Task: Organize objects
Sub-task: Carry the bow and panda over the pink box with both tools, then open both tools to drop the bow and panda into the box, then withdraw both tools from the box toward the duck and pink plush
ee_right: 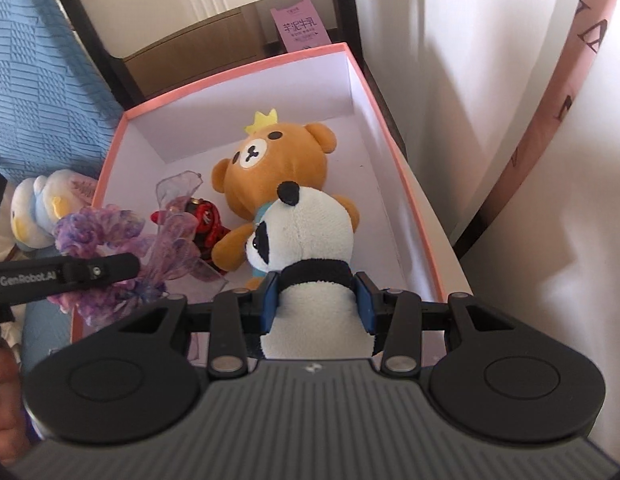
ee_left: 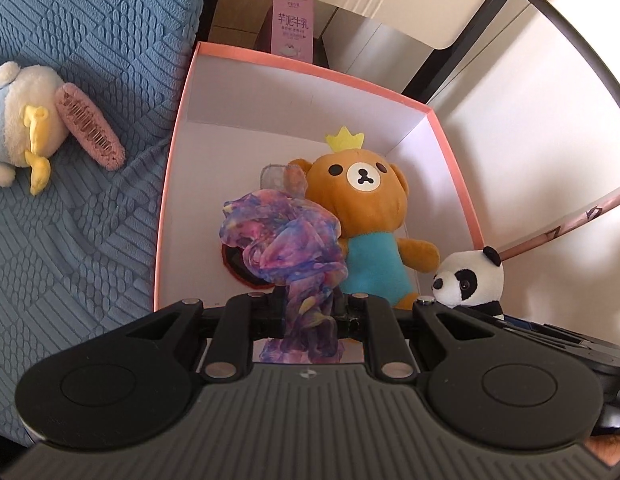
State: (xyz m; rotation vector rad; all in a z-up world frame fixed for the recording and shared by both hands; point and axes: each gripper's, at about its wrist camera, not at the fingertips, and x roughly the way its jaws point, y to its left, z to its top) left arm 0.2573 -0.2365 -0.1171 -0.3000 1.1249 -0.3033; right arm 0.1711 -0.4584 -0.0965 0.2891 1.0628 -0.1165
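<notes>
Clamping both loads over the box: the left gripper (ee_left: 308, 312) is pinching a purple scarf (ee_left: 282, 240), which is bunching ahead of its fingers, and the right gripper (ee_right: 318, 300) is squeezing a plush panda (ee_right: 306, 232) by the body. Below and ahead of both, a pink-rimmed box (ee_right: 238, 70) is already holding a crowned bear (ee_right: 270, 172) and a red toy (ee_right: 204, 216). Step in hand, likely: depositing. Next calls for lowering, then letting go inside the walls.
</notes>
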